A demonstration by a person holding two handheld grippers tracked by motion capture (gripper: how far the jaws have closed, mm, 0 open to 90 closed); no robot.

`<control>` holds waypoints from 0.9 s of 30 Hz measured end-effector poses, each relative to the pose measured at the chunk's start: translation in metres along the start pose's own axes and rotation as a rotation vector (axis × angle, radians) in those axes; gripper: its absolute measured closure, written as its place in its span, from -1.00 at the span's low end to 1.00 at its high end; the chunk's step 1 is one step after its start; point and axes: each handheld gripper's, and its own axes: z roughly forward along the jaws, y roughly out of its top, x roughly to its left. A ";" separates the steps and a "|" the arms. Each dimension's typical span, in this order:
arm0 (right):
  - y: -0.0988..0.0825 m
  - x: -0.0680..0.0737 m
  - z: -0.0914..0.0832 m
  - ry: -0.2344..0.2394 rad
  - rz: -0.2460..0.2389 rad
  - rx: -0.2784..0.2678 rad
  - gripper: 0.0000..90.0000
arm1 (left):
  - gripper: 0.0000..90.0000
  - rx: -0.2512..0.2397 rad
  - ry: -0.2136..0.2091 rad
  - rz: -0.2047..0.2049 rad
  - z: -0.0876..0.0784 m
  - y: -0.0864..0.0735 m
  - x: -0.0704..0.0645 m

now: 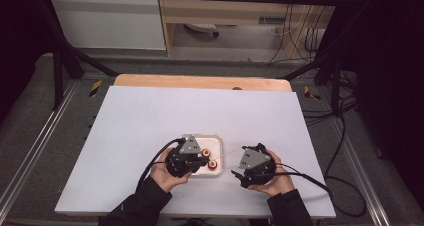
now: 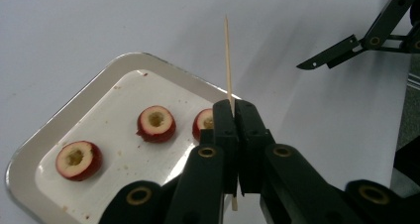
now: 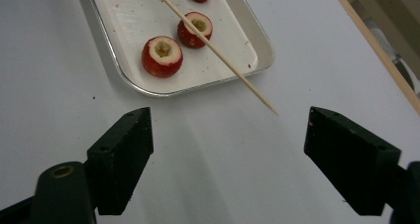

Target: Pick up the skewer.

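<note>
Gripping: your left gripper [image 2: 234,116] pinches the thin wooden skewer [image 2: 229,60] near its butt, so it may pivot.
Waiting: your right gripper [image 3: 228,157] stands wide, empty.
Risk: the cored red fruit pieces [image 3: 162,56] could skid in the white metal tray [image 3: 148,16].

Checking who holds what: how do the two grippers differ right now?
The left gripper is shut on the skewer; the right gripper is open and holds nothing. The left is over the tray; the right is beside it, above bare table. Both are black, two-jawed and hand-held.
</note>
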 end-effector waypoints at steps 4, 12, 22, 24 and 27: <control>0.003 0.002 0.002 -0.002 -0.113 0.003 -0.36 | 0.97 0.023 -0.014 0.024 0.008 0.007 -0.006; 0.001 0.004 0.004 0.003 -0.231 0.004 -0.05 | 0.97 0.054 -0.036 0.050 0.019 0.016 -0.014; -0.002 0.008 0.006 -0.004 -0.435 0.034 0.36 | 0.97 0.064 -0.059 0.067 0.024 0.023 -0.021; -0.003 0.009 0.006 -0.004 -0.480 0.038 0.50 | 0.97 0.065 -0.064 0.069 0.024 0.023 -0.022; -0.003 0.009 0.006 0.001 -0.504 0.036 0.57 | 0.97 0.066 -0.068 0.075 0.024 0.023 -0.023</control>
